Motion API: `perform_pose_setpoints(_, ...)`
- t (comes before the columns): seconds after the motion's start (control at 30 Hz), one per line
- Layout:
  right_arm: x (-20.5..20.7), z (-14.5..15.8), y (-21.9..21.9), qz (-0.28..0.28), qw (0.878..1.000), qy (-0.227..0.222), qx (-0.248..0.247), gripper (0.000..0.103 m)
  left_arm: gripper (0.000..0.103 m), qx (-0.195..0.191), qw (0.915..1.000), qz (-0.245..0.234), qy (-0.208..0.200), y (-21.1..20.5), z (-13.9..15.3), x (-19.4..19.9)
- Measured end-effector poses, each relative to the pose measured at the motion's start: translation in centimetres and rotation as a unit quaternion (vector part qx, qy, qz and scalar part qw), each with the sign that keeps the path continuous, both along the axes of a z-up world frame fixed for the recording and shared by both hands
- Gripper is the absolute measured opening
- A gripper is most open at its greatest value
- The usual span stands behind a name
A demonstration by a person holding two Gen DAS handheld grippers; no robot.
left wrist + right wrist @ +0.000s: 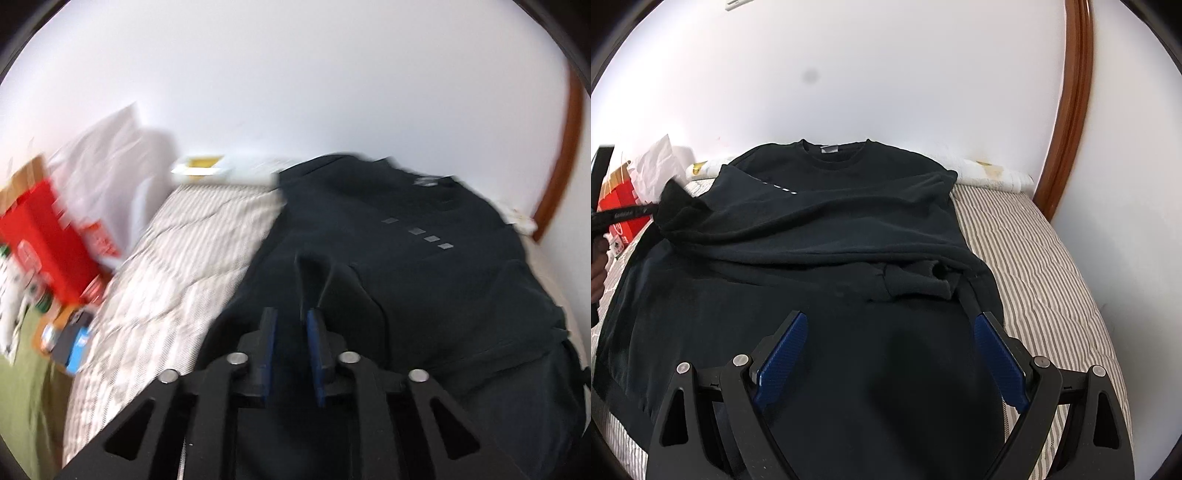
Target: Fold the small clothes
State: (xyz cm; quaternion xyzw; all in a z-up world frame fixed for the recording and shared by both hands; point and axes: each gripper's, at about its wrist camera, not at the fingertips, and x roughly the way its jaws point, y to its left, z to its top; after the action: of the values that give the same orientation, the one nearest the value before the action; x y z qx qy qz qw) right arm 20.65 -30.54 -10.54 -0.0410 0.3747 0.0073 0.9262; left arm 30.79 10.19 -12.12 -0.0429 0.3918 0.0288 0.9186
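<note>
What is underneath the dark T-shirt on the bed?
The dark T-shirt lies on a striped mattress, visible on both sides. A sleeve is folded over its front. Whatever else lies beneath the shirt is covered and cannot be seen.

I see a bed with a grey-and-white striped quilted cover [1034, 266]. A black long-sleeved sweatshirt [831, 240] is spread on it, collar toward the wall. A white rolled pillow with yellow marks [993, 171] lies along the wall edge.
</note>
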Motion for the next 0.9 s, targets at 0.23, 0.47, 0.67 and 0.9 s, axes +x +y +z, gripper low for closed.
perform_pose_setpoints(0.23,0.8,0.4,0.8,-0.001,1.0,0.001,-0.015,0.091,0.059,-0.064,0.9975,-0.025,0.018,2.1,-1.1,0.9)
perform_pose_setpoints(0.47,0.6,0.3,1.0,-0.012,0.999,0.007,-0.03,0.091,0.054,-0.047,0.9967,-0.049,0.045,-0.5,-3.5,4.0)
perform_pose_setpoints(0.67,0.9,0.2,0.8,-0.02,0.999,0.012,-0.037,0.091,0.027,-0.051,0.9957,-0.062,0.047,-0.8,-4.3,4.3)
perform_pose_setpoints(0.9,1.3,-0.1,1.0,-0.021,0.999,0.011,-0.03,0.091,0.009,-0.058,0.9942,-0.089,-0.016,-0.6,-0.6,2.0)
